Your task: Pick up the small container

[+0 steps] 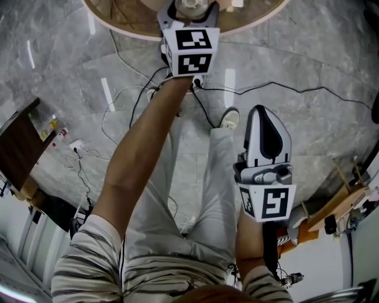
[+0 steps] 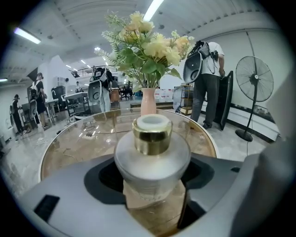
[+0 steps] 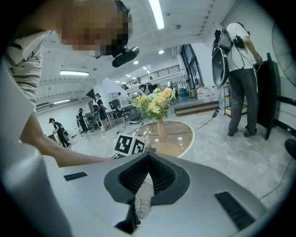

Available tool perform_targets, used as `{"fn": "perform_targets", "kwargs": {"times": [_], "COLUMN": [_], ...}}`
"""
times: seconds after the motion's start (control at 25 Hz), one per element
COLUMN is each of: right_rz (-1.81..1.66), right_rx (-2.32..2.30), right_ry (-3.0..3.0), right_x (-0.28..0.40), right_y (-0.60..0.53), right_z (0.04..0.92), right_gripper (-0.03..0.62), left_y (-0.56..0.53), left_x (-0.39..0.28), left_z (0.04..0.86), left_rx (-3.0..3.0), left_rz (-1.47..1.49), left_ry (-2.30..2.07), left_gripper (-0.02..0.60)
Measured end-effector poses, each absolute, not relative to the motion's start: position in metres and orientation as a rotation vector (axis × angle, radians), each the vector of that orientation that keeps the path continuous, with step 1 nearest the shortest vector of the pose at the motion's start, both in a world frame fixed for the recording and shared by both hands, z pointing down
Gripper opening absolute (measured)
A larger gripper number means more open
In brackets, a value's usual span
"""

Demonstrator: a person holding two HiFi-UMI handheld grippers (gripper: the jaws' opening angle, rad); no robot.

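The small container, a frosted jar with a gold collar and white cap, stands on the round glass-topped table. My left gripper reaches out over the table edge, and its dark pads lie against the jar's sides. In the head view the container shows just beyond the left gripper and its marker cube. My right gripper hangs lower, off the table above the floor. In the right gripper view, the right gripper has its jaws together with nothing between them.
A pink vase of pale flowers stands behind the container on the table. Cables trail over the marble floor. Wooden furniture sits at the left and right. A standing fan and a person with a backpack are beyond the table.
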State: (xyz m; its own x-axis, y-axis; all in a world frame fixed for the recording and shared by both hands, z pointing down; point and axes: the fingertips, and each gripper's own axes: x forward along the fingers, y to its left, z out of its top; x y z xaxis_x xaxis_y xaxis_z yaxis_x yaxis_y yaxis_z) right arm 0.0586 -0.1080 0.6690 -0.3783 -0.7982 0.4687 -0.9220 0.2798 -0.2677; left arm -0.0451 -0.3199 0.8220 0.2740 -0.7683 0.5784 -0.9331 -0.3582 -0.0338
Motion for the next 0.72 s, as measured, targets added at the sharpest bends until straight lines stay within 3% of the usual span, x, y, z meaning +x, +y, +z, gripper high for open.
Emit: {"fn": "perform_targets", "kwargs": {"times": [0.36, 0.72], "right_rz": [0.698, 0.633], "right_rx": [1.593, 1.631], "right_ry": [-2.318, -2.367], "right_x": [0.06, 0.052], "right_y": [-0.106, -0.112], "right_z": [0.65, 0.579], "right_gripper": [0.009, 0.009], "left_y": [-0.308, -0.285], "left_x": [-0.056, -0.058], "left_z": [0.797, 0.717], "left_rx": [2.219, 2.257], "left_rz": [0.711, 0.665], "left_ry": [-1.558, -1.523], "left_gripper": [0.327, 0.327]}}
